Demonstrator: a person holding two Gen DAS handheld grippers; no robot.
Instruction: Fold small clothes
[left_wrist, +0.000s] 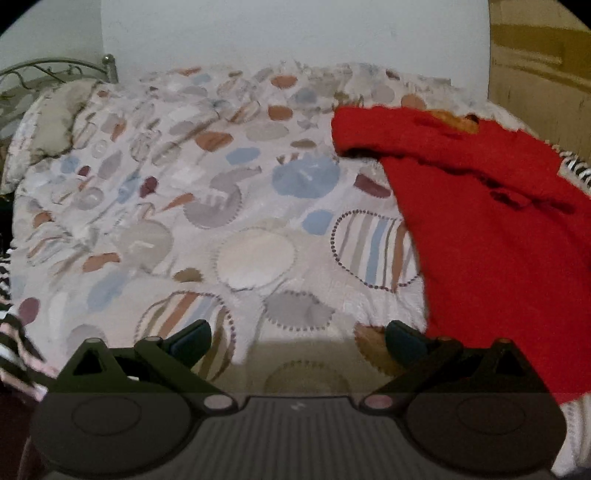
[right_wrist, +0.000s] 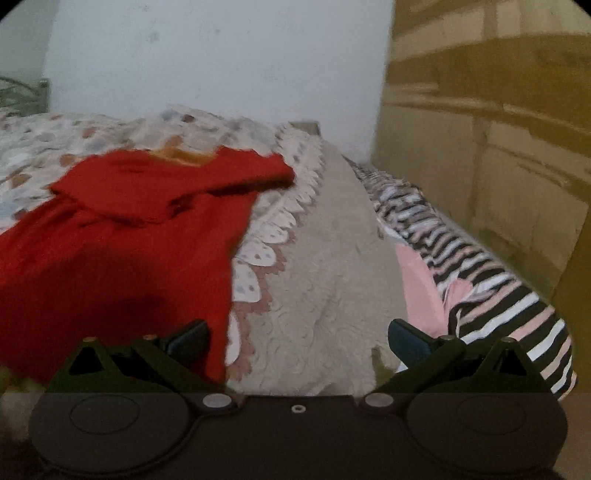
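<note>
The red sweater (left_wrist: 491, 229) lies spread on the patterned bedspread (left_wrist: 221, 206) with a sleeve folded across its chest, while the left tongs (left_wrist: 298, 341) hang released over the bedspread beside it and the right tongs (right_wrist: 298, 339), also released, hover at its edge, near striped clothes (right_wrist: 491, 295).

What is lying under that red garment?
The red garment lies flat on the patterned bedspread, near its scalloped edge. An orange bit peeks out at its far end. Anything else beneath is covered.
</note>
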